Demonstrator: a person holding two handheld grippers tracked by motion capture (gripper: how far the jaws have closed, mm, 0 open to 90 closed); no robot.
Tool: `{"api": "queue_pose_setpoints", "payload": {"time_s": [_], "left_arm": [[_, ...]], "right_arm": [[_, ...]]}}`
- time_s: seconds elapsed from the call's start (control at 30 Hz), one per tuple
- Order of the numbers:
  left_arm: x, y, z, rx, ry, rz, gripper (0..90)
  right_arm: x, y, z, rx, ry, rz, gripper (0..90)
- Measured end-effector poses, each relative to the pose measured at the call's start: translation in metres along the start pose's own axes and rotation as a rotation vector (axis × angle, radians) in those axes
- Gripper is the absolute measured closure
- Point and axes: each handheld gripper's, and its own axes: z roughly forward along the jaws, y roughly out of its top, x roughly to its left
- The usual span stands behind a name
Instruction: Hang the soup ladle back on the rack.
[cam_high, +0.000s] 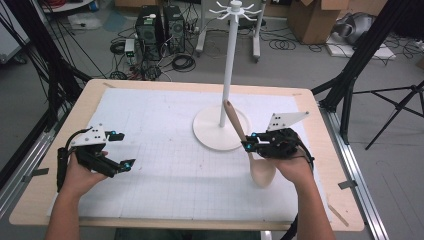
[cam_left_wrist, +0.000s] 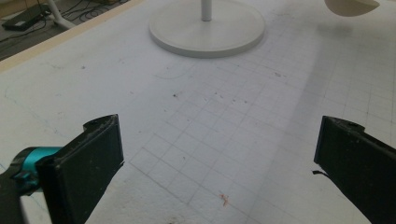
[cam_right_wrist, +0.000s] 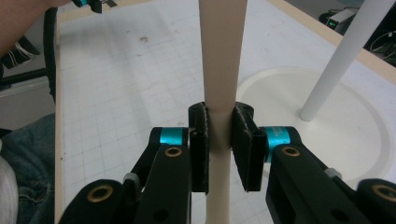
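A pale wooden spoon (cam_high: 246, 145) is clamped by its handle in my right gripper (cam_high: 248, 142), bowl end down near the table and handle tip up beside the stand's pole. In the right gripper view the spoon's handle (cam_right_wrist: 222, 56) runs straight up between the two black pads, which press on it from both sides. A white stand (cam_high: 229, 60) with a round base (cam_high: 205, 131) and hooks at its top rises just behind and left of that gripper. My left gripper (cam_high: 120, 150) hovers over the left side of the mat, jaws wide apart with nothing between them (cam_left_wrist: 219, 154).
A white gridded mat (cam_high: 165, 165) covers most of the wooden table (cam_high: 45, 185). In the left gripper view the stand's base (cam_left_wrist: 208, 32) lies ahead and the spoon's bowl (cam_left_wrist: 351, 6) hangs at the top right. Cables, computers and boxes crowd the floor beyond the table.
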Motion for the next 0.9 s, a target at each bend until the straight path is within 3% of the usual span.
{"api": "queue_pose_setpoints", "payload": {"time_s": [0.9], "left_arm": [[0.000, -0.001, 0.002, 0.001, -0.008, -0.006, 1.7]], "right_arm": [[-0.024, 0.036, -0.040, -0.065, -0.047, -0.005, 78.0]]}}
